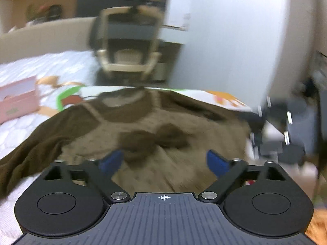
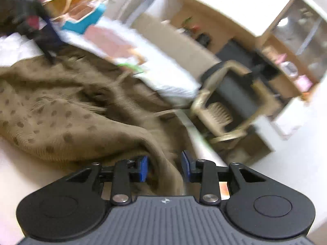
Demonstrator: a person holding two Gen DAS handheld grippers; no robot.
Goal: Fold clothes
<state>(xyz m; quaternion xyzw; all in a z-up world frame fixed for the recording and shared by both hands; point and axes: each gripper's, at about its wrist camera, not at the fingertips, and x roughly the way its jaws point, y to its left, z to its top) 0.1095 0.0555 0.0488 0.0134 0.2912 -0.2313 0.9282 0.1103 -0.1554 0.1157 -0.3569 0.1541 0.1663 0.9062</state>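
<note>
Item: brown knit sweater (image 1: 155,126), spread face-up on a bed (image 1: 18,130) with a white quilted cover; the neckline points away from the left wrist camera and one dark sleeve trails toward the near left edge.

Materials and shapes: tan body in a soft, nubby knit with small darker spots; dark brown sleeves and yoke; a dark brown bow (image 1: 155,140) on the chest; ribbed hem. In the right wrist view the cloth lies bunched in thick, rounded folds.

Left gripper (image 1: 165,161): blue pads spread wide, hovering over the lower chest, holding nothing.

Right gripper (image 2: 165,166): jaws partly apart, a fold of the sweater's (image 2: 67,110) edge between the pads; whether they pinch it cannot be told, though a gap shows on each side.

Step in hand, as judged: an early fold, with the garment largely unfolded and its right side gathered.

Next move calls for: a firm pinch on the gathered edge, with the left claw taking a matching edge.

Surroundings: pink box (image 1: 18,100), office chair (image 1: 128,42), both blurred.
</note>
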